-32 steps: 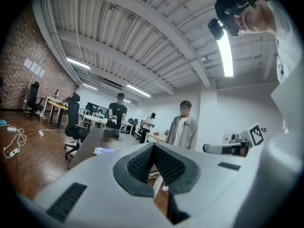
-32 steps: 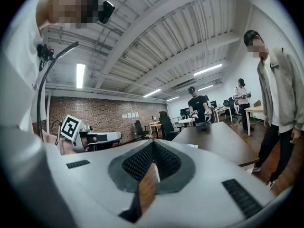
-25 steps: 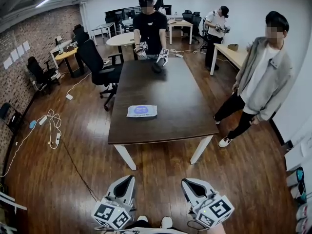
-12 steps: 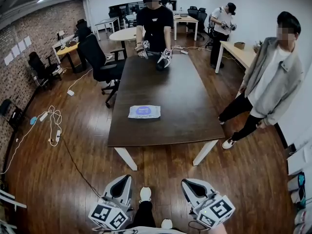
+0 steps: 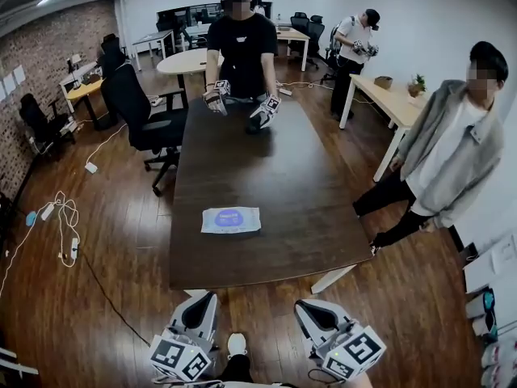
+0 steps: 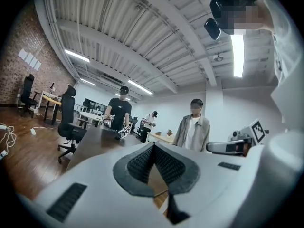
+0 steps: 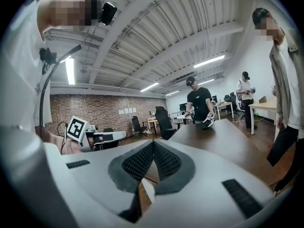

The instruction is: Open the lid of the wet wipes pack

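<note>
The wet wipes pack (image 5: 231, 219), a flat white pouch with a purple label, lies on the near part of the long dark table (image 5: 275, 160), lid closed. My left gripper (image 5: 208, 297) and right gripper (image 5: 304, 305) are low in the head view, short of the table's near edge and well away from the pack. Both are shut with nothing between the pads. The left gripper view shows the left gripper (image 6: 153, 146) with its ribbed pads meeting at the tips. The right gripper (image 7: 153, 143) looks the same in its own view, aimed along the tabletop.
A person in black (image 5: 241, 47) stands at the table's far end holding two grippers. A person in a grey jacket (image 5: 452, 152) stands to the table's right. An office chair (image 5: 141, 111) is on its left, and cables (image 5: 60, 217) lie on the wooden floor.
I have come closer to the table: its near edge and the pack now sit lower and nearer in the head view. Both grippers stayed shut.
</note>
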A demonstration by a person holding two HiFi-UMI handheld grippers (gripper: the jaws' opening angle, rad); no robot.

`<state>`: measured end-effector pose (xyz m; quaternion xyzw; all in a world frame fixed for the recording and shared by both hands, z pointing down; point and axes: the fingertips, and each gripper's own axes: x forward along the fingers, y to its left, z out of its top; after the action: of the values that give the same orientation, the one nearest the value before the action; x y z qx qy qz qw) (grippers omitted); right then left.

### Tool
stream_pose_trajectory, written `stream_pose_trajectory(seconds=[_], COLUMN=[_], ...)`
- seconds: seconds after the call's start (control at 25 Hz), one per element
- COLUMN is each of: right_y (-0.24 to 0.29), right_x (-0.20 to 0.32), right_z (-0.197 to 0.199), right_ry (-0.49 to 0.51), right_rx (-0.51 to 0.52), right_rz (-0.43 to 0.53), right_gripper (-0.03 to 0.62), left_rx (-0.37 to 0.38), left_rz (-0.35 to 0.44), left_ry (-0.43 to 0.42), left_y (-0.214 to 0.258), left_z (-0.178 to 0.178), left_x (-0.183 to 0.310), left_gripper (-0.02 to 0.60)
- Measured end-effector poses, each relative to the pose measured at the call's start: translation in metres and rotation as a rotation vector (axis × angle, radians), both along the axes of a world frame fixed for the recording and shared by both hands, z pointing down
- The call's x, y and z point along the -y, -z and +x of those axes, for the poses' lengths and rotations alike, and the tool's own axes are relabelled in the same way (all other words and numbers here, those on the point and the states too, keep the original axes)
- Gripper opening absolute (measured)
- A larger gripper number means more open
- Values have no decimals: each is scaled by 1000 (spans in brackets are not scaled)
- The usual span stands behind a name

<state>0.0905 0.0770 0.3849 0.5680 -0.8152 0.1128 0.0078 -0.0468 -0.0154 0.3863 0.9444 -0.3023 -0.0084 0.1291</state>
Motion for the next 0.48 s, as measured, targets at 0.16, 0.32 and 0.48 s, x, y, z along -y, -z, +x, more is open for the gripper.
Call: stream_pose_trajectory(seconds=[0.16, 0.32, 0.48], right_y=[5, 13, 6], right_x=[58, 111, 162], right_z=[2, 7, 4], right_ry=[-35, -60, -52], right_rx=[-16, -24, -38], right_rz=[-2, 9, 9], right_gripper=[5, 5, 5], left_rx=[-14, -6, 2], left_rz=[-15, -30, -42], left_ry=[-35, -72, -97], left_y=[-2, -9, -19], left_z=[6, 13, 19], left_x=[58, 109, 156], left_gripper=[0, 1, 0])
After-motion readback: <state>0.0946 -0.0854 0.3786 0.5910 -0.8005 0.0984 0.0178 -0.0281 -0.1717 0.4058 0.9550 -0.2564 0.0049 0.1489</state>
